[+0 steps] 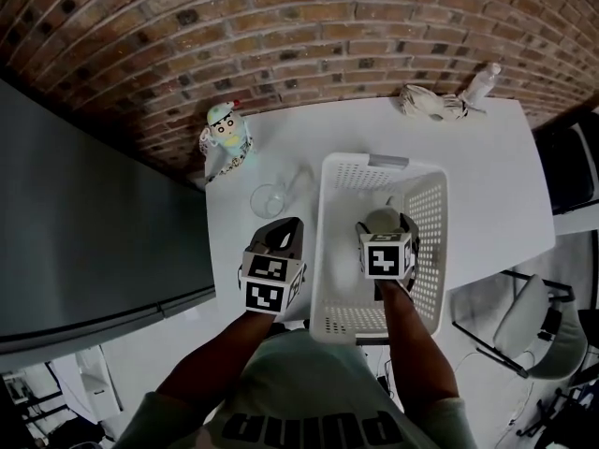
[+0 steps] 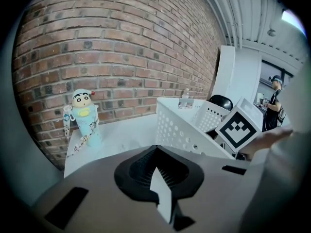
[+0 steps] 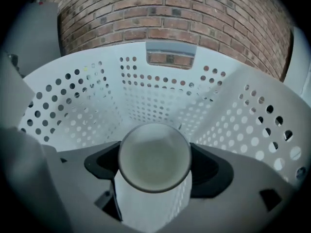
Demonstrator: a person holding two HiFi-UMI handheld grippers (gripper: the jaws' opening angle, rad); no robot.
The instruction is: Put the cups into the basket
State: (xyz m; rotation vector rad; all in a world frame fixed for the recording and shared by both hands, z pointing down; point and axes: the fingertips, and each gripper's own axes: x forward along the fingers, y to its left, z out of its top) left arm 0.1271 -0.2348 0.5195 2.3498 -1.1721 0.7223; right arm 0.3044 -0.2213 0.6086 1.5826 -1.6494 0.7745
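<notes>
A pale cup [image 3: 154, 157] is being clenched between the jaws of the right gripper [image 1: 383, 223], which is being held within the rim of the white perforated basket [image 1: 426, 204] — so the step in hand is judged to be the release. It would be done best with the cup being lowered close to the basket floor before the jaws are parted, so that it is not dropped and bounced against the walls; no other cup is being seen inside, so room is being left on every side. The left gripper [image 1: 281, 241] is being held with its jaws together on nothing, just beside the basket at its 9 o'clock. A clear glass cup [image 1: 270, 199] is standing on the white table [image 1: 487, 185] at the basket's 10 o'clock, near its wall, and is judged to be next. A cartoon-figure bottle [image 1: 227, 137] is standing at 11 o'clock of that glass — near enough to be knocked on an approach. A crumpled bag [image 1: 429, 103] and a plastic bottle [image 1: 483, 82] are lying at the basket's 1 o'clock, out of the way.
</notes>
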